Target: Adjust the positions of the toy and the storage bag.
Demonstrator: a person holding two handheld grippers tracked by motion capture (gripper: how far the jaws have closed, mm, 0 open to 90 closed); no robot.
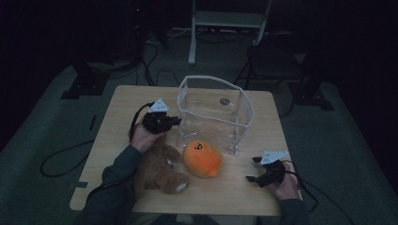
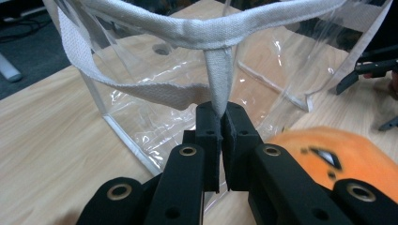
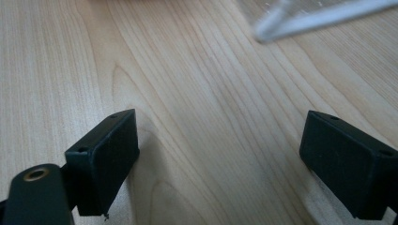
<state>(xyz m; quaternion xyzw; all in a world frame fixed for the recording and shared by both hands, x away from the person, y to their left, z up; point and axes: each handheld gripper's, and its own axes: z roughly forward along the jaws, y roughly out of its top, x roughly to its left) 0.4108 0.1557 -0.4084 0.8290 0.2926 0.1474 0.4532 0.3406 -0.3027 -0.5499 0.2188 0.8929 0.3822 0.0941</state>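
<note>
From above, my left gripper (image 1: 176, 121) holds the one clear plastic bag with white webbing trim (image 1: 213, 112) steady at its near-left corner, mouth up for the two plush toys beside it: one orange (image 1: 202, 159), one brown (image 1: 162, 169). Along my left jaws, they pinch the white webbing strap (image 2: 217, 79) (shut tight on it). Along my right gripper (image 3: 220, 168), its jaws stand spread over the bare pale wooden table (image 3: 187, 93), waiting.

The person's left forearm hides part of the brown plush toy (image 1: 162, 168); the left gripper view's lower right edge cuts off the orange plush toy (image 2: 338, 154); a blurred white edge of the clear bag (image 3: 324, 18) crosses the right gripper view's top, too soft to read; the dark surroundings beyond the tabletop (image 1: 117, 140) stay indistinct.
</note>
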